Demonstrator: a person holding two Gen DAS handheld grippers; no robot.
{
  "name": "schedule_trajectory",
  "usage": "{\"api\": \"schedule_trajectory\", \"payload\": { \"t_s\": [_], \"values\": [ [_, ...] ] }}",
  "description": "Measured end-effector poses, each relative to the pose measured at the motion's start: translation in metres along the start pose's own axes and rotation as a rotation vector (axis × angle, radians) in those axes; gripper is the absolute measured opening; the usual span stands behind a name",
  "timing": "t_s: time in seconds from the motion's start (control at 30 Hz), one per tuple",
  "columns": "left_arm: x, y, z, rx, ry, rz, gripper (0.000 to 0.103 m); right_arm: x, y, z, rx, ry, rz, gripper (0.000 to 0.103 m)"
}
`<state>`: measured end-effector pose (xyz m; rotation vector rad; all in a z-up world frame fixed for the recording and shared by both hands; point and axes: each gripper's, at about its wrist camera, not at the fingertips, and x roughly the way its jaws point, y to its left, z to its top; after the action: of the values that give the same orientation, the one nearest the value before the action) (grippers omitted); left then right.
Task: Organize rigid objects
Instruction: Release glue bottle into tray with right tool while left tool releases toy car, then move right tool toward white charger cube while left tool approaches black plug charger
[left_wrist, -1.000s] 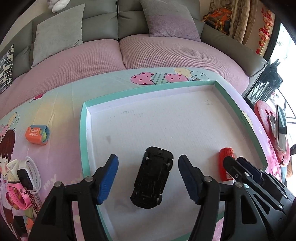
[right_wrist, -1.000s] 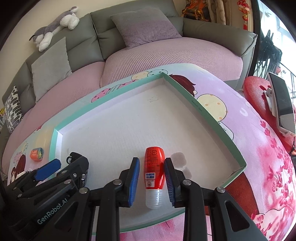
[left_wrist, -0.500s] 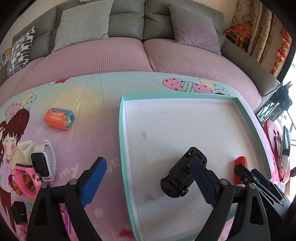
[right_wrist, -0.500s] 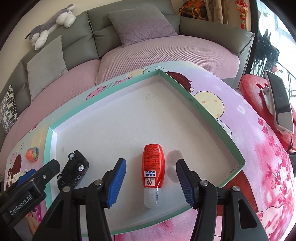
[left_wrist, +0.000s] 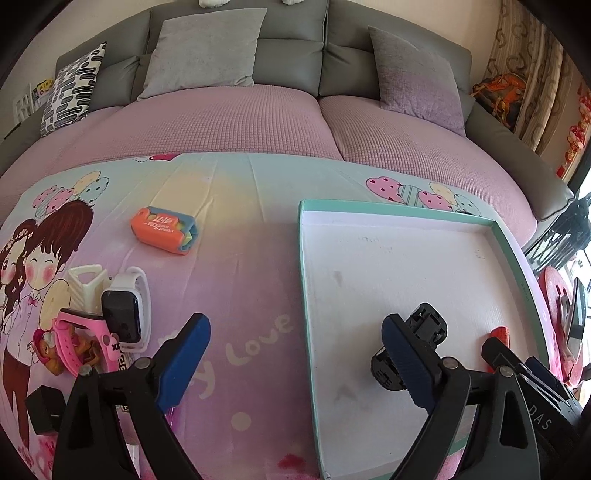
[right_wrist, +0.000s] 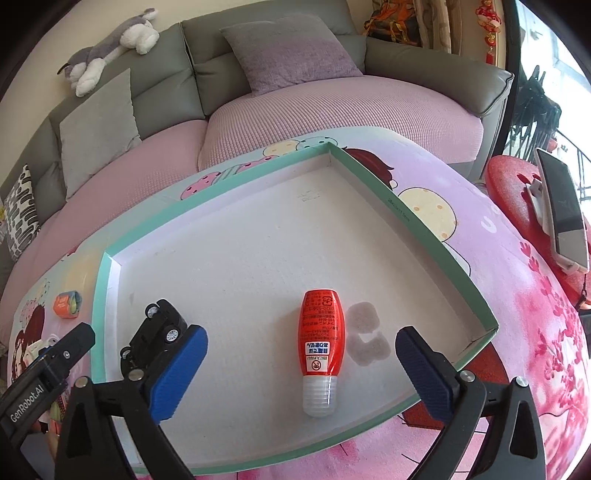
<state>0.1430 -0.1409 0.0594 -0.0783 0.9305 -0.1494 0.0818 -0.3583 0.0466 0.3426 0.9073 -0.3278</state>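
Note:
A green-rimmed white tray (left_wrist: 303, 280) lies on the pink cloth; its rim also shows in the right wrist view (right_wrist: 417, 218). A black toy car (right_wrist: 157, 334) and a red bottle with a clear cap (right_wrist: 320, 341) lie inside it. My right gripper (right_wrist: 301, 365) is open, its pads on either side of the bottle and apart from it. My left gripper (left_wrist: 295, 363) is open and empty over the tray's left rim, with the car (left_wrist: 424, 332) partly hidden behind its right finger. An orange box (left_wrist: 164, 229), a white watch (left_wrist: 125, 306) and a pink watch (left_wrist: 79, 341) lie on the cloth.
A grey sofa with pink covers and cushions (left_wrist: 207, 48) runs behind the cloth. A plush toy (right_wrist: 110, 48) lies on the sofa back. A red stool (right_wrist: 517, 192) with a phone (right_wrist: 561, 210) stands at the right. A small black block (left_wrist: 42, 410) lies at the near left.
My right gripper let go of the red bottle and opened wide. My left gripper swung left, away from the black car, bringing the orange box and watches into view.

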Motion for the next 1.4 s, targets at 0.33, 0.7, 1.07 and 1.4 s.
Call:
{"api": "schedule_trajectory", "payload": {
  "t_s": [0.33,0.7,1.07,1.4],
  "values": [
    [-0.014,0.016,0.001,-0.052,-0.077,0.025,0.103,-0.003,0.007,-0.001,-0.029,-0.027,-0.011,0.103],
    [-0.047,0.058,0.000,-0.114,-0.143,0.114,0.103,-0.021,0.031,0.002,-0.052,-0.103,0.106,0.103],
    [-0.087,0.126,-0.013,-0.189,-0.180,0.249,0.103,-0.038,0.087,-0.007,-0.189,-0.145,0.241,0.103],
    [-0.107,0.191,-0.037,-0.267,-0.122,0.346,0.103,-0.055,0.165,-0.036,-0.368,-0.134,0.394,0.103]
  ]
}}
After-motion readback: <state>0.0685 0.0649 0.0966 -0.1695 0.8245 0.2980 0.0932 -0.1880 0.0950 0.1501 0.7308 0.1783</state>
